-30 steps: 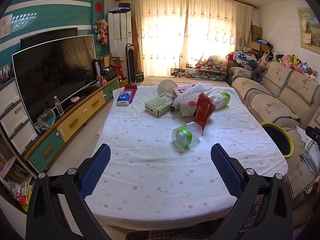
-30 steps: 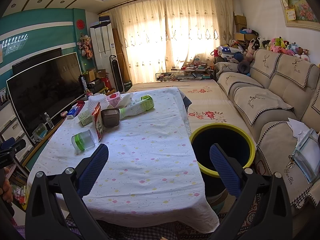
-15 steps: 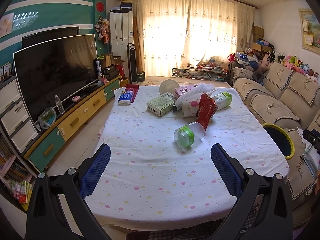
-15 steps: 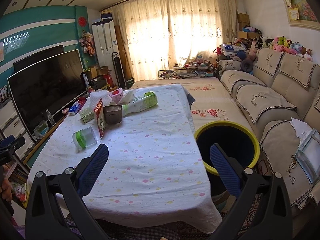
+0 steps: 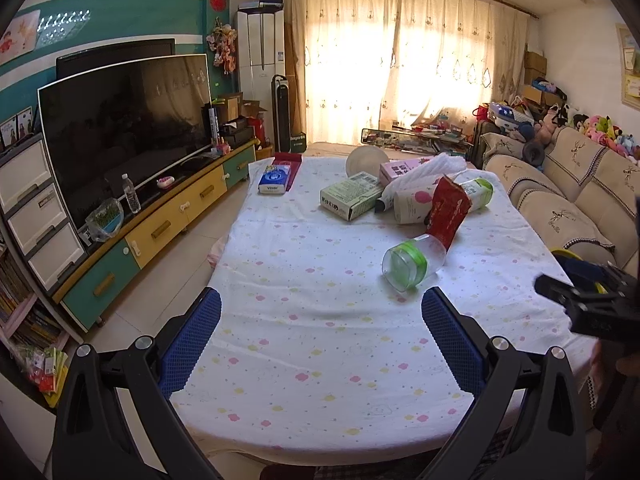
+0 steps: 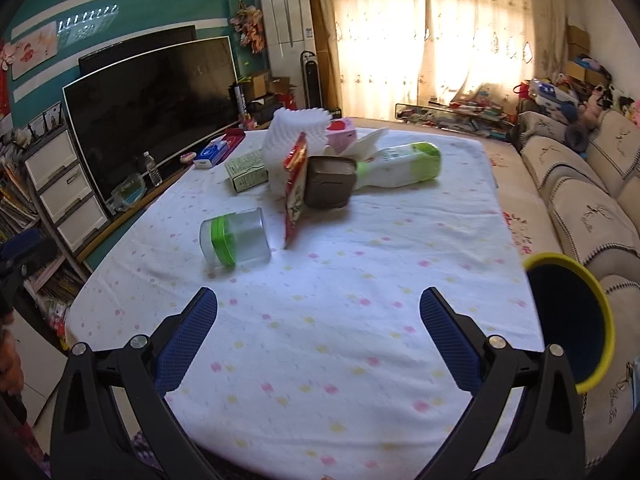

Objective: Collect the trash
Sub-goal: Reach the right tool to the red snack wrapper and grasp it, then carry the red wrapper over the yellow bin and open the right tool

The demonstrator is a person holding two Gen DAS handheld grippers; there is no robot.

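1. Trash pile, with a clear jar [image 6: 235, 237] and red packet [image 6: 295, 184], is seen mid-tabletop [image 6: 360, 320].
2. Left tool [image 5: 320, 328] is held spread wide, nothing gripped.
3. Right tool [image 6: 318, 330] is likewise spread, nothing gripped; a yellow-rimmed bin [image 6: 568, 320] is seen beside the tabletop.

Jar [image 6: 236, 237] on table [image 6: 360, 340], packet [image 6: 295, 188] just behind (bin [image 6: 568, 320] right of table)
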